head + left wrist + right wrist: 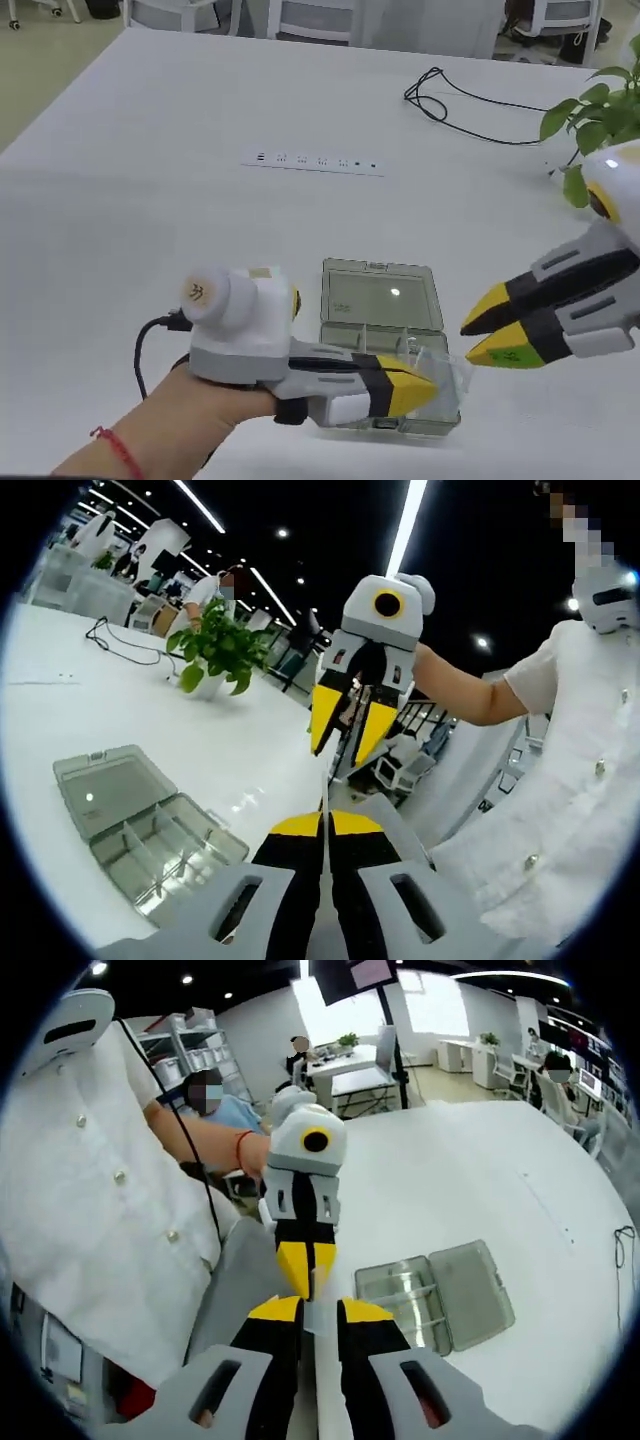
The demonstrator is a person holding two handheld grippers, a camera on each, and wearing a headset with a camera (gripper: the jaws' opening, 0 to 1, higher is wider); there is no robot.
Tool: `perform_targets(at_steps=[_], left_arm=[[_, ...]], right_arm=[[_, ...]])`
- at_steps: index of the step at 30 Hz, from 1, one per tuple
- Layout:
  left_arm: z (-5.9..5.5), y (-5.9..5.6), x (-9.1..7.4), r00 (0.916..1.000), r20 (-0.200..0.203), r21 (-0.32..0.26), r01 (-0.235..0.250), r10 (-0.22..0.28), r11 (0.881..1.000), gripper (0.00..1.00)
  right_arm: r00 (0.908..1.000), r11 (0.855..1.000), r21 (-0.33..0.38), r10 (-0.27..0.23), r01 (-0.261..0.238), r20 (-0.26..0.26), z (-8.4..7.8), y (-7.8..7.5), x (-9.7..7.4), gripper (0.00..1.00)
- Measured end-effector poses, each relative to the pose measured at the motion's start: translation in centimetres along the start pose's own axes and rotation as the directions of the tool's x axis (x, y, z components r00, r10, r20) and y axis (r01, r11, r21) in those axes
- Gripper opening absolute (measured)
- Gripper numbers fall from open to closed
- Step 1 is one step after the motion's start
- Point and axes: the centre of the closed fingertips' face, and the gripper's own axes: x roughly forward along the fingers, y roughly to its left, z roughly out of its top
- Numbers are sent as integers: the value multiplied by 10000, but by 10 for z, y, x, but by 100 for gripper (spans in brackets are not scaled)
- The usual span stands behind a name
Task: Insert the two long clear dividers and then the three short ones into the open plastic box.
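The open plastic box (381, 298) lies on the white table (150, 220) straight ahead of you, with its lid flat behind the base. Your left gripper (425, 385) hides the near part of the base. In the left gripper view, clear partitions (150, 848) stand in the base, but I cannot count them.

Your left gripper's jaws are pressed together on a clear divider (448, 368). It shows as a faint pane over the box's right front corner, and its edges are hard to trace. Your right gripper (468, 343) hangs just right of the box, its jaws a narrow gap apart with nothing between them.

A green sticker (511, 355) on its lower jaw carries writing too small to read. Further back lie a white power strip (312, 161) and a black cable (470, 105). A potted plant (598, 108) is cut off by the right edge.
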Motion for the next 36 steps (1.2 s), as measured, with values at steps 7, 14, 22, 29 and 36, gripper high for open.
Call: perform_targets(at_steps=[7,14,22,29,36], left_arm=[[9,2,-1,10000,36,356,76,-77,9993,0],[15,2,-2,9999,51,603,110,-113,9981,0],[13,1,-2,9998,-92,785,205,-199,9967,0],[12,0,-2,9998,-127,980,183,-172,9950,0],[11,1,-3,9998,-149,1280,122,-104,9917,0]], right_arm=[[9970,9981,-81,612,-616,-473,-2,0,8,12],[9940,9964,-238,797,-817,-750,-4,-1,10,9],[9917,9949,-258,948,-974,-871,-5,0,12,5],[9898,9936,-216,1082,-1107,-929,-5,0,13,4],[9881,9930,97,1184,-1181,-983,-5,3,14,3]])
